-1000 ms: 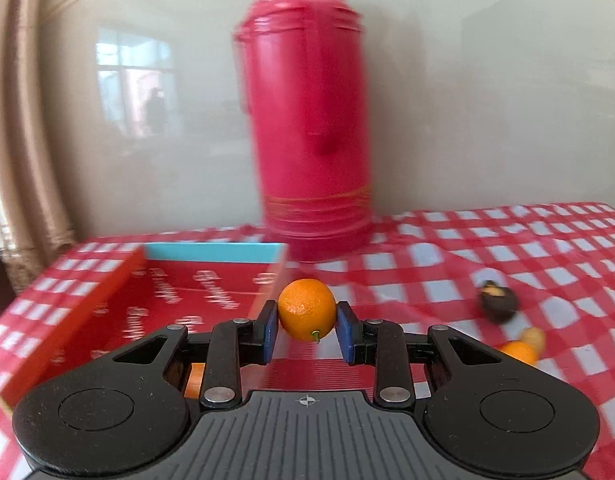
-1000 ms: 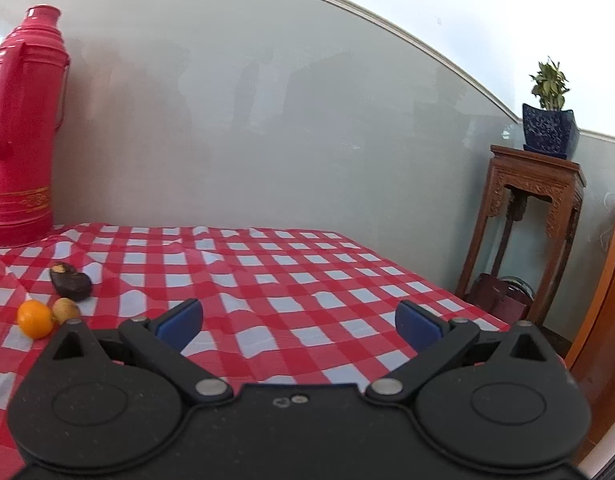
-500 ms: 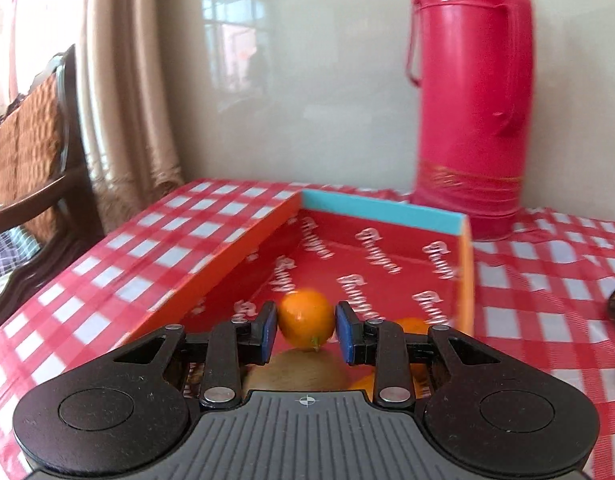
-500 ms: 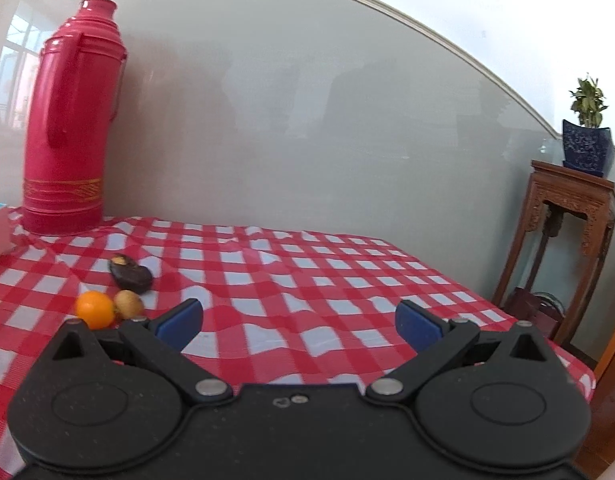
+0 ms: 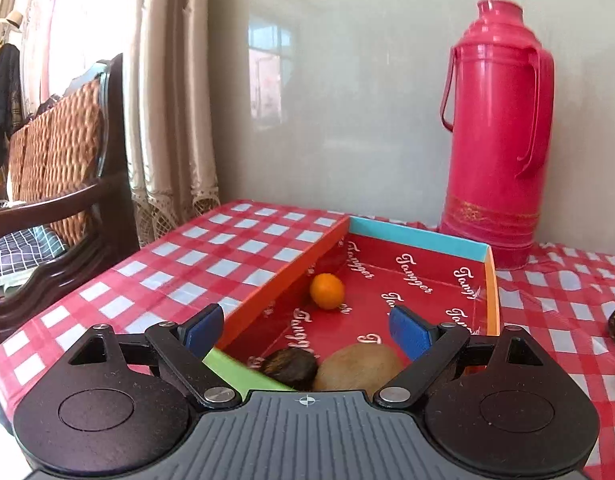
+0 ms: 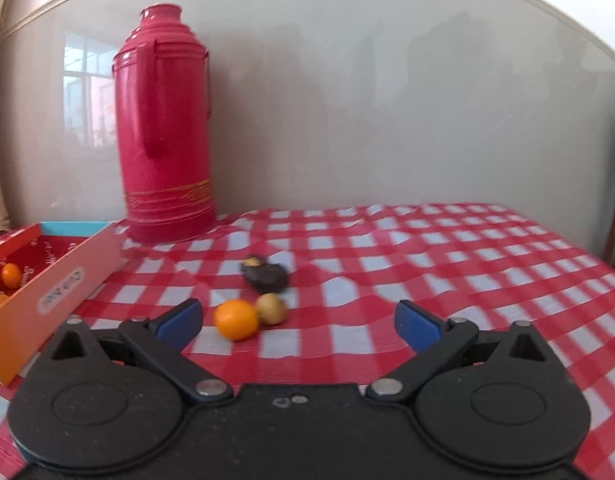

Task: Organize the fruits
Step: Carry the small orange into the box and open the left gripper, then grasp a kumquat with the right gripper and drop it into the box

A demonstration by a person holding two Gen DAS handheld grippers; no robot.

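A red box [image 5: 423,236] with orange sides lies on the checked tablecloth. Inside it lie a small orange [image 5: 327,291], a brown kiwi [image 5: 357,368] and a dark fruit [image 5: 290,366]. My left gripper [image 5: 307,330] is open and empty, just above the near end of the box. My right gripper [image 6: 298,324] is open and empty over the cloth. Ahead of it lie an orange [image 6: 236,319], a small tan fruit [image 6: 271,309] and a dark fruit [image 6: 266,274]. The box also shows at the left of the right wrist view [image 6: 63,280].
A tall red thermos [image 5: 497,132] stands against the wall behind the box; it also shows in the right wrist view [image 6: 165,128]. A wooden chair [image 5: 55,184] and curtains stand left of the table. The table's left edge is close to the box.
My left gripper opened and let go of the orange, which now lies farther in the box. My right gripper swung left towards the loose fruits.
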